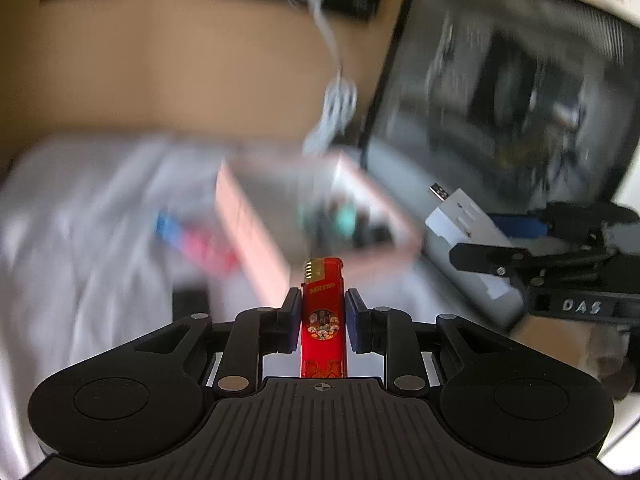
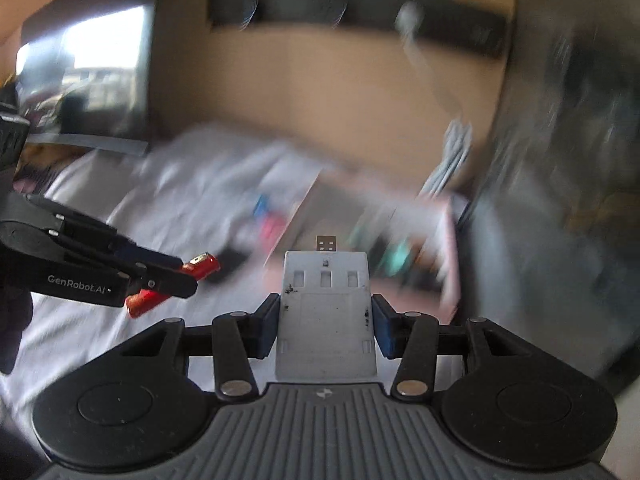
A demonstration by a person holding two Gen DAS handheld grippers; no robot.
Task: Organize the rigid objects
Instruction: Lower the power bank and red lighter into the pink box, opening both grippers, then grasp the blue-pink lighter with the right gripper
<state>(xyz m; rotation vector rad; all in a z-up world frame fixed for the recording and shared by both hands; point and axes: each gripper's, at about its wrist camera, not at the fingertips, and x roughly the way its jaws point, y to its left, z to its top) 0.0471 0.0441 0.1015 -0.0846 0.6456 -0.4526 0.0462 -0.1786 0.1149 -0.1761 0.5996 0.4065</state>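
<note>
My left gripper is shut on a red lighter, held upright above the white cloth. My right gripper is shut on a flat white USB device with its plug pointing forward. Each gripper shows in the other's view: the right one with the white device at the right, the left one with the red lighter at the left. A pink open box with several small items inside lies ahead of both; it is blurred in the right wrist view.
A white cloth covers the surface. Blue and red objects lie left of the box. A dark monitor stands at the right, a cardboard wall behind, and a white cable hangs near the box.
</note>
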